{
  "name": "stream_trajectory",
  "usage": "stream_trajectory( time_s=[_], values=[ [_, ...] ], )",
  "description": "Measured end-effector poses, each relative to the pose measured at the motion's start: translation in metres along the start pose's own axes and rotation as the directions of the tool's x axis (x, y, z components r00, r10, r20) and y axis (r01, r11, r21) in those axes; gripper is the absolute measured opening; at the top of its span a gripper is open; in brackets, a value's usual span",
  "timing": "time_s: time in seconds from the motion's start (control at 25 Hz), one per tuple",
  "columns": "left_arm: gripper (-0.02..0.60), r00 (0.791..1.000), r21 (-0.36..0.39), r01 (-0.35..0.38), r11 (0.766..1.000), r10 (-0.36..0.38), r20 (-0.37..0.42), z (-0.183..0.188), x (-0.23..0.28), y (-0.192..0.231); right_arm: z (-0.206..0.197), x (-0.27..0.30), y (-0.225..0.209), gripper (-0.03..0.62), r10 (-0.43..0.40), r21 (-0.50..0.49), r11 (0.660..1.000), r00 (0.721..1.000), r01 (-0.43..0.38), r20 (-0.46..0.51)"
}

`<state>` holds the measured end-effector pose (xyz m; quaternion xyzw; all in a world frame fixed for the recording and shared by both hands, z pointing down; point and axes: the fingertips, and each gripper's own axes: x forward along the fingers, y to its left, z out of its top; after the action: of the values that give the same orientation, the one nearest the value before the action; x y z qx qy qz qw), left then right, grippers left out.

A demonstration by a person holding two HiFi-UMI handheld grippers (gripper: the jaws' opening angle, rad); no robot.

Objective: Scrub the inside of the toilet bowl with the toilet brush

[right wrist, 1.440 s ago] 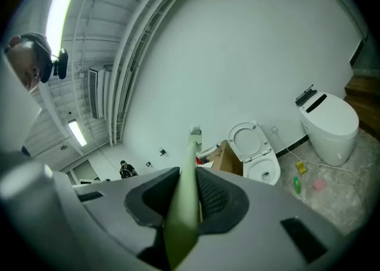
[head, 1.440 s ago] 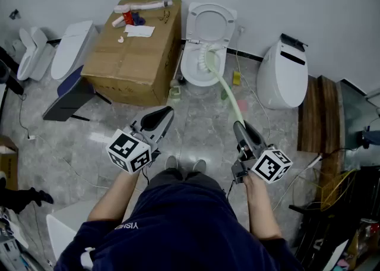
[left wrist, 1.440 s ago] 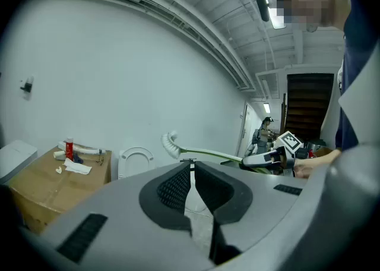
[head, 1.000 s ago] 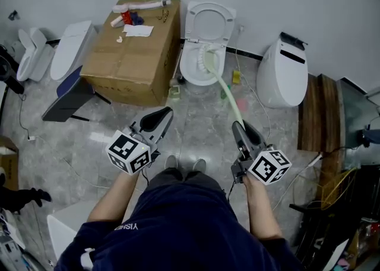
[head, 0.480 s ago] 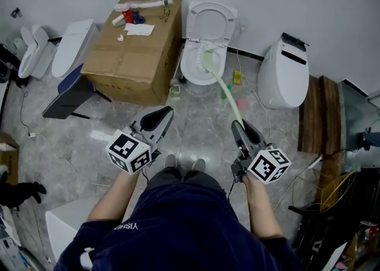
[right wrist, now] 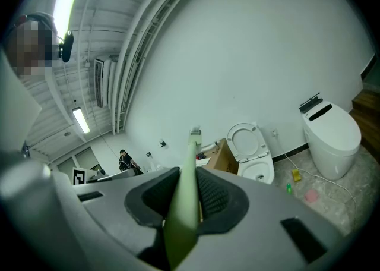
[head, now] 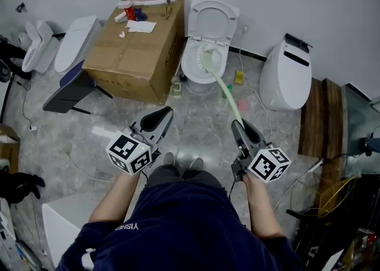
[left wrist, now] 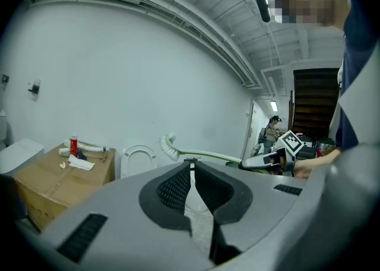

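Head view, right tool [head: 237, 126] clamping toilet brush [head: 228, 94] handle, bristles indistinct in toilet bowl [head: 187, 69], left tool [head: 165, 112] closed, empty.

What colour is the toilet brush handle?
Pale green; the toilet brush handle shows best in the right gripper view, between the jaws.

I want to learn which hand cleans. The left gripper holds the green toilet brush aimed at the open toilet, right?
Not the left. The right gripper holds the green toilet brush aimed at the open toilet; the right gripper view shows its fingers clamped on it.
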<state>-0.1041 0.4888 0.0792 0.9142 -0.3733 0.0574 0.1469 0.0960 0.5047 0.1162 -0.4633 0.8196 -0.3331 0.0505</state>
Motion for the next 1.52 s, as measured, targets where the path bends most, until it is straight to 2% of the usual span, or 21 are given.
stream_trajectory(
  time_s=[0.68,1.16,1.52],
  values=[
    [0.046,1.0,0.008,-0.023,1.0,0.023,0.002,0.004,0.033,-0.019,0.019,-0.012,-0.046,0.092,-0.013,0.008,1.0,1.0,0.013,0.002],
    [0.046,0.999,-0.006,-0.05,0.999,0.05,-0.003,0.003,0.049,-0.002,0.023,0.011,-0.066,0.092,-0.005,0.011,1.0,1.0,0.005,-0.022],
    [0.046,1.0,-0.012,-0.024,1.0,0.023,-0.013,0.008,0.084,0.023,0.038,0.034,-0.086,0.091,-0.04,0.012,0.999,0.999,0.041,-0.025]
  ],
)
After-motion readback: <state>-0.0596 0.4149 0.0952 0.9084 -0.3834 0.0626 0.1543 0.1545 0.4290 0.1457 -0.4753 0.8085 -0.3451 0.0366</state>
